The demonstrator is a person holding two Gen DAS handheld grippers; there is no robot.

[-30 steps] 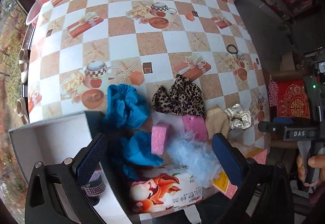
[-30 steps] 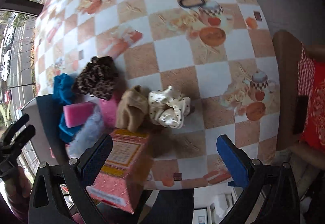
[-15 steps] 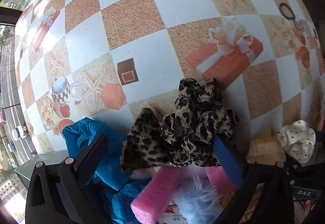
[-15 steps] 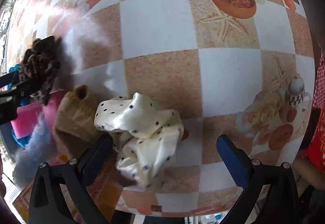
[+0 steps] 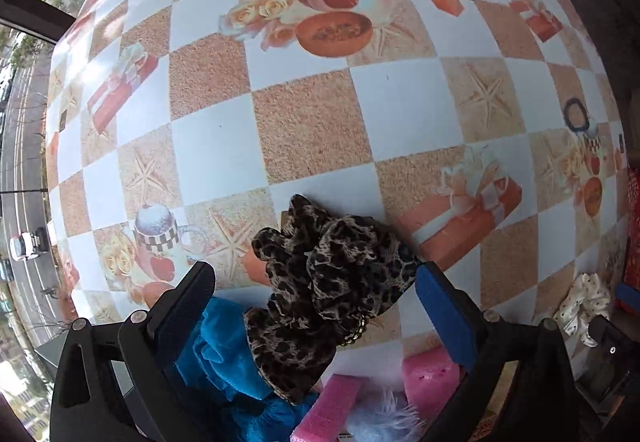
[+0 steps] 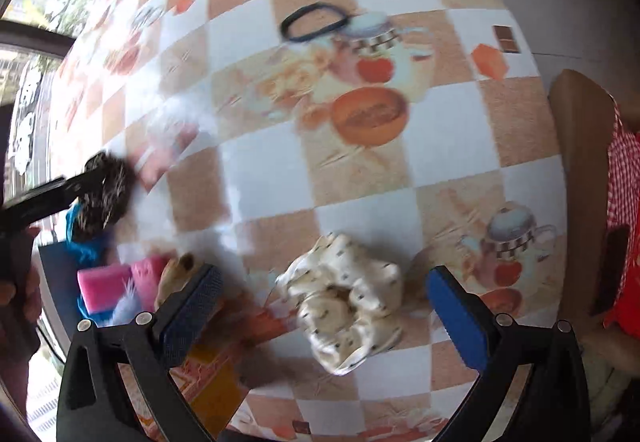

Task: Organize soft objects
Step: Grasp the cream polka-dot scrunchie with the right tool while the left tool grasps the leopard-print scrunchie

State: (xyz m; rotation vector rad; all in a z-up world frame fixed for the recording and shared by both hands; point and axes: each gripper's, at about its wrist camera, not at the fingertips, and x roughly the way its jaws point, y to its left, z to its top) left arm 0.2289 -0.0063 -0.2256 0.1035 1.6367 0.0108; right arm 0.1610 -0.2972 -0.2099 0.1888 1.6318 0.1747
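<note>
A leopard-print scrunchie (image 5: 328, 282) lies on the checked tablecloth, between the wide-apart fingers of my open left gripper (image 5: 316, 306); neither pad touches it. In the right wrist view a cream dotted scrunchie (image 6: 348, 298) sits between the spread fingers of my open right gripper (image 6: 324, 314), also untouched. There the leopard scrunchie (image 6: 106, 193) shows far left with the left gripper's finger against it. Blue cloth (image 5: 224, 354), pink sponges (image 5: 332, 406) and a pale blue feathery piece (image 5: 384, 418) lie under the left gripper. The cream scrunchie (image 5: 586, 302) is at the left view's right edge.
A black hair tie (image 6: 314, 21) rests farther out on the table. A tan soft piece (image 6: 176, 274) and a pink-orange box (image 6: 216, 382) sit by the right gripper's left finger. A chair with red checked fabric (image 6: 624, 169) stands past the table's right edge.
Both grippers have come down close to the table: the left now straddles the leopard scrunchie, the right straddles the cream dotted one. Both jaws stayed wide.
</note>
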